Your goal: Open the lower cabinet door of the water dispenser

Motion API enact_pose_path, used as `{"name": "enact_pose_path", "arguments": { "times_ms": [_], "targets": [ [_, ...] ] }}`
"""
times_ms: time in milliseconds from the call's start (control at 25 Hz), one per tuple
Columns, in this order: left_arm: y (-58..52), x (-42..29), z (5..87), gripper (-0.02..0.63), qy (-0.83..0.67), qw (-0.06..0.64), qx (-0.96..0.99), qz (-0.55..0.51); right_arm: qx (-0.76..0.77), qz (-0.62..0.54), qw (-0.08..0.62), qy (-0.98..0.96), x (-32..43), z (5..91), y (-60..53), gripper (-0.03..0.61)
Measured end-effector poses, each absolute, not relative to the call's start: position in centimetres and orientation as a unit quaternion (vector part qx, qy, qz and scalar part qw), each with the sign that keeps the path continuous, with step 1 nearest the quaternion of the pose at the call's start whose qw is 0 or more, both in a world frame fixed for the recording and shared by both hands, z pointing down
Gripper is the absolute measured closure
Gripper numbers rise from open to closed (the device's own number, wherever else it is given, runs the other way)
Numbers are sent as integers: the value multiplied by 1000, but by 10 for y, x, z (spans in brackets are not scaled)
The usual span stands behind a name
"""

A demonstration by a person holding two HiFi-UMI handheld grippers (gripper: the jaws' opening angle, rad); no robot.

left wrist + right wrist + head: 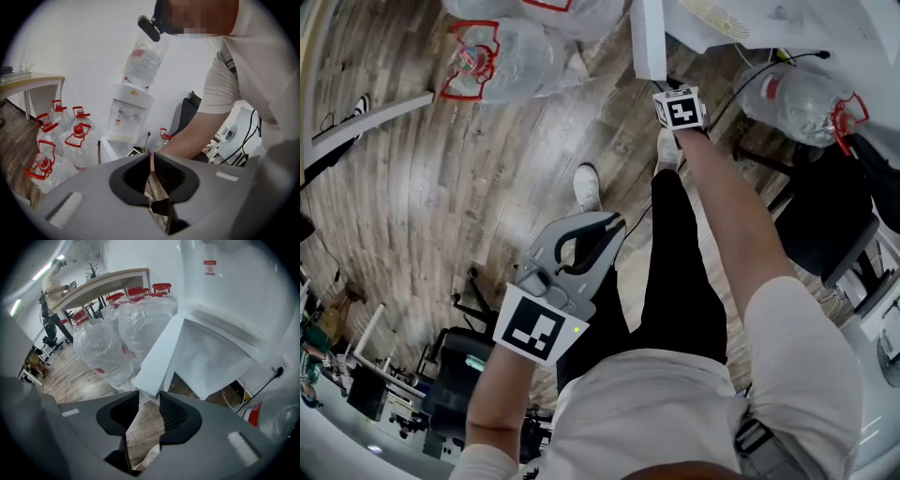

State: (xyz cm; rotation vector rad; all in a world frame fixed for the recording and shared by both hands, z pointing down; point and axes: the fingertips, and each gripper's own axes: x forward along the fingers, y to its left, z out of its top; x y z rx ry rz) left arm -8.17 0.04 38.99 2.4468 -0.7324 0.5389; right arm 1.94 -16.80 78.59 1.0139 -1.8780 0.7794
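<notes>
The flat, smooth white lower cabinet door (pixel 157 355) of the water dispenser (pixel 225 296) is seen swung wide, with its pale cavity exposed. The right tongs (pixel 149 401) are held released and empty, the door's edge at twelve o'clock. The left tongs (pixel 151 157) are clenched on nothing, judged idle. Crinkled clear bottles (pixel 112 338) are stacked at ten o'clock.

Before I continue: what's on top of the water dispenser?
An upturned clear water bottle sits on the white dispenser; its upper end is covered by the person's head camera.
</notes>
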Motion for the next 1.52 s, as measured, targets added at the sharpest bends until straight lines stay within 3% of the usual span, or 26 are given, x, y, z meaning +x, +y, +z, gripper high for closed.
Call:
{"name": "enact_pose_path", "arguments": {
  "times_ms": [760, 1520],
  "targets": [
    [35, -178, 403, 555, -345, 271, 880, 183, 378, 298, 413, -773, -115, 784, -190, 478],
    [58, -217, 407, 555, -363, 277, 875, 163, 391, 282, 427, -765, -142, 776, -203, 482]
  ]
}}
